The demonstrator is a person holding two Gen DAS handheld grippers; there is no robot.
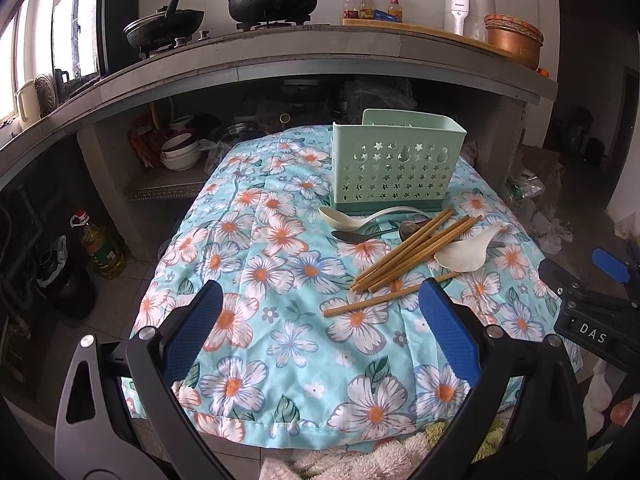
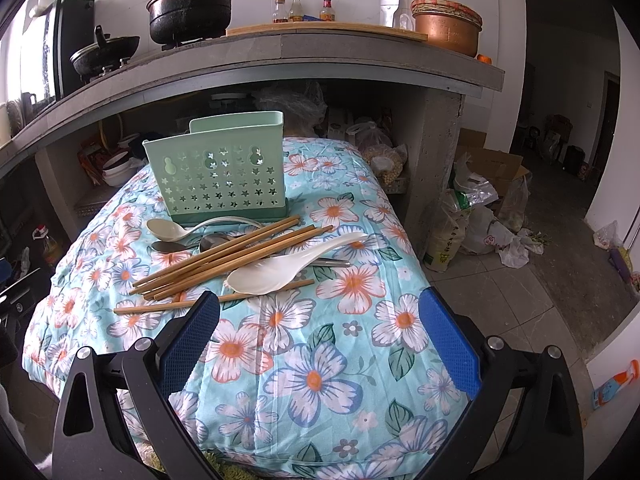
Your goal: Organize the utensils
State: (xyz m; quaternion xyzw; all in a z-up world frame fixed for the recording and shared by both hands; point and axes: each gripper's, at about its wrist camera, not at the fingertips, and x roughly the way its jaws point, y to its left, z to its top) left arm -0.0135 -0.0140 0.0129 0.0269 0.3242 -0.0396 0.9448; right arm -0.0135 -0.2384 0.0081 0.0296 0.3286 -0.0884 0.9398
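Note:
A mint green perforated utensil holder stands upright at the far end of a floral cloth. In front of it lies a pile: several wooden chopsticks, a cream spoon, metal spoons and a large white rice paddle. One chopstick lies apart, nearest me. My left gripper hovers open above the cloth, short of the pile. My right gripper is open too, its left finger over the lone chopstick's middle.
A concrete counter with pots, bottles and a copper bowl overhangs behind the holder. Bowls sit on the shelf beneath. An oil bottle stands on the floor at left, plastic bags at right. The right gripper's body shows beside the cloth.

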